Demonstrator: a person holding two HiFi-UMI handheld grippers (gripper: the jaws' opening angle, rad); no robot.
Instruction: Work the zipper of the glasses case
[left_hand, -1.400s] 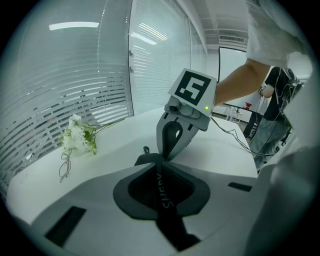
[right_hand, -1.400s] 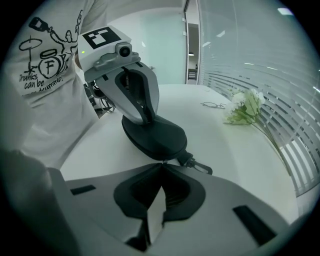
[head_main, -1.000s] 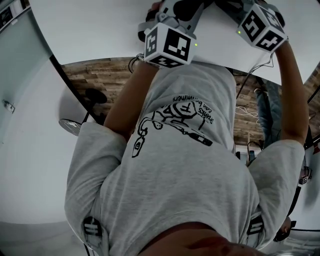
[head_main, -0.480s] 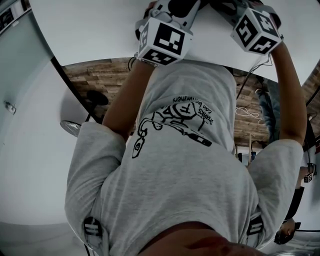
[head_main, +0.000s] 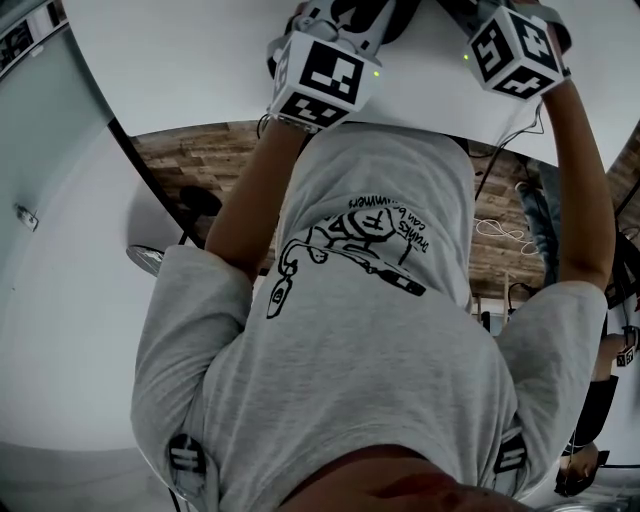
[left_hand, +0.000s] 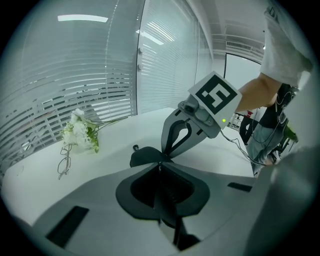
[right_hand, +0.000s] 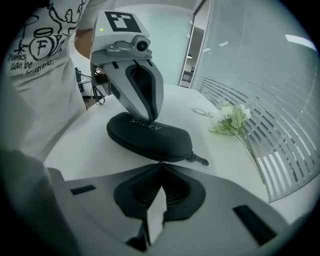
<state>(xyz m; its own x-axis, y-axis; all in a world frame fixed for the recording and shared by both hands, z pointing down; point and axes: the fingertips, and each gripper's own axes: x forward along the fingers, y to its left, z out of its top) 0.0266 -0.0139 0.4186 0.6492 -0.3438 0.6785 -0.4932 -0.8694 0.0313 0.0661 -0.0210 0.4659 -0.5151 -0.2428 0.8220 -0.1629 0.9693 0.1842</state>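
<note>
Black zip-up soft-shell glasses case (right_hand: 150, 134) lies flat on round white table (right_hand: 85, 146), near the edge on the person's side, lid down, seam looks fully zipped from what shows. Left gripper (right_hand: 152, 118) stands over it, tongs pressed together into one point, the tip planted on top of the case by the printed lettering; judged to be pinning it so it won't slide when the zip is pulled. Right gripper (right_hand: 160, 162) comes in low from the side, its tongs also closed tight, tips right at the zipper seam (right_hand: 165, 159) about midway along the near edge; whether a slider or pull is nipped between them is too small to tell, nothing visible sticks out of the tips. Small black pull tab (right_hand: 199, 159) pokes out at the case's end toward the window, just beside the right tips but apart from them. Likely step: getting hold of the zip, one tool bracing, one working. Risk: smooth shell, so the left tip could skid off. Bunch of white artificial flowers (right_hand: 229, 116) and thin wire-frame spectacles (right_hand: 202, 111) sit well apart on the window side, untouched. Head view only shows both marker cubes over the table edge, case hidden
</note>
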